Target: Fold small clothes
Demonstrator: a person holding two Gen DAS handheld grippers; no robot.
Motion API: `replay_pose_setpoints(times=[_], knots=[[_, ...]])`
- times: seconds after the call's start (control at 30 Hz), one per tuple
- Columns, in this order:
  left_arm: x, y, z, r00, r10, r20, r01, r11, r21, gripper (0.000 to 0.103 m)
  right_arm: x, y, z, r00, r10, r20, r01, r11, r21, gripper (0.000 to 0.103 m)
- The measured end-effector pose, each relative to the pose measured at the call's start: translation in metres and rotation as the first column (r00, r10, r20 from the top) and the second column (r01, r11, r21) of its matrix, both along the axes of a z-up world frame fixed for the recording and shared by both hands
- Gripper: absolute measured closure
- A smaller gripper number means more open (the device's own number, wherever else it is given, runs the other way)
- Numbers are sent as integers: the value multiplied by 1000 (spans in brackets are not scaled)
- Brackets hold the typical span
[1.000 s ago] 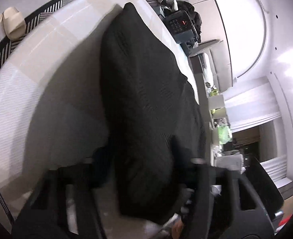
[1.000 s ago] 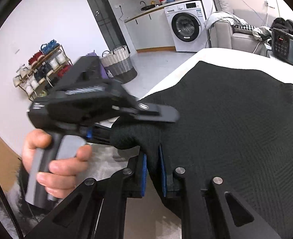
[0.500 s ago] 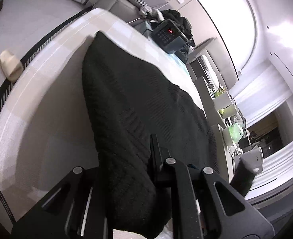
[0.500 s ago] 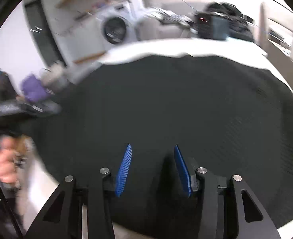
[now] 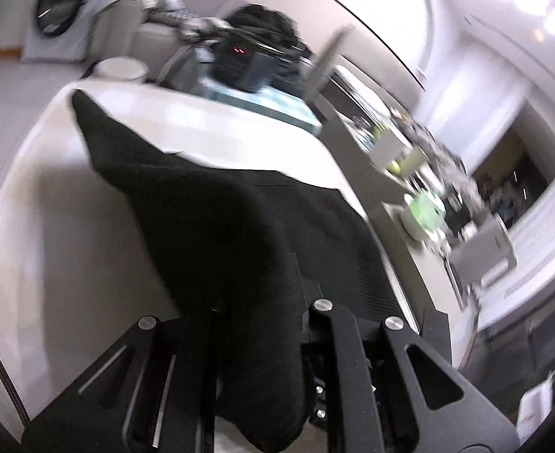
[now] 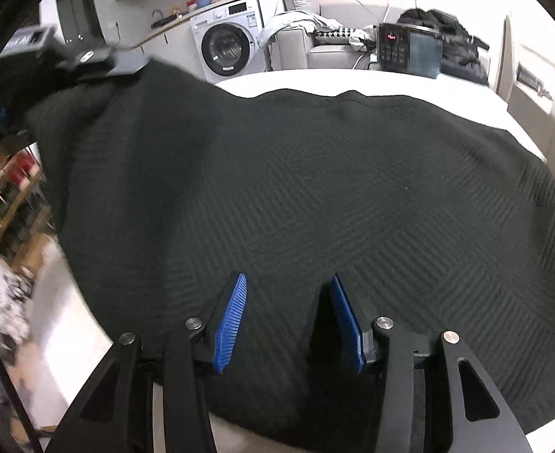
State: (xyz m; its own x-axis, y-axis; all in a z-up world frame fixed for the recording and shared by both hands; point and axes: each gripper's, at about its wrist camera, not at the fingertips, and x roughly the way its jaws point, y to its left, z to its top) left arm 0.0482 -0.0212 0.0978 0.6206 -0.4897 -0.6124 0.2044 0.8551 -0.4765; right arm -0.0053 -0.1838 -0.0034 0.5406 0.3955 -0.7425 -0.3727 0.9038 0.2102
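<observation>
Here, largest first.
Table: white, under the cloth.
Black garment: spread over the table, its ten o'clock corner lifted.
Left gripper: jaws pressed together, pinching that lifted corner.
Right gripper: six o'clock, blue pads spread, resting over the garment, gripping nothing.

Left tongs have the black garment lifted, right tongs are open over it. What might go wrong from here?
1. The left tongs pinch only a bunched corner of the black garment; it may slip out mid-fold.
2. The right tongs stand open, pinning nothing, so the garment may drag across the white table.
</observation>
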Motion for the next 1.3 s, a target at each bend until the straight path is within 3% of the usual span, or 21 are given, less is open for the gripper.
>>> replay_pose_setpoints(times=[0.13,0.2,0.23,0.27,0.33,0.37,0.47,0.53,0.6,0.8,1.0,1.2,1.23,1.3], knots=[[17,-86,18,988,-153,29,151,987,59,93,-4,-57,17,992,-123,17,122,992,36,55],[20,-134,12,978,-205,31,198,968,150,91,-5,-92,22,979,-201,16,200,979,48,54],[20,-152,5,976,-216,22,208,958,198,83,-7,-111,23,970,-243,13,242,969,50,53],[20,-170,-6,973,-231,-2,224,945,237,70,-9,-127,23,962,-274,8,273,961,46,52],[16,-186,-27,966,-254,-53,260,938,229,50,-12,-156,23,944,-329,0,329,944,22,52],[12,-189,-36,962,-261,-74,271,942,199,49,-15,-168,22,940,-341,-2,341,940,20,52],[-2,-190,-45,947,-298,-122,315,936,155,47,-23,-183,24,947,-322,-2,322,945,61,52],[-13,-182,-42,949,-297,-103,311,936,166,42,-22,-189,28,955,-297,-4,296,948,119,52],[-22,-165,-38,969,-239,-67,248,949,195,34,-23,-190,26,963,-267,-25,266,944,194,49],[-19,-112,-56,992,-105,-67,118,961,249,33,-4,-171,14,972,-203,-119,231,917,324,45],[-18,-83,-70,995,-56,-83,74,969,234,33,13,-160,5,941,-291,-170,331,894,303,45],[-12,-62,-79,996,-26,-89,46,974,222,33,25,-142,5,941,-312,-130,334,917,217,46],[-11,-58,-79,996,-23,-92,43,975,220,33,26,-138,6,943,-312,-117,330,923,199,47],[-8,-62,-81,995,-21,-93,41,976,216,33,28,-132,6,951,-293,-102,307,934,184,79]])
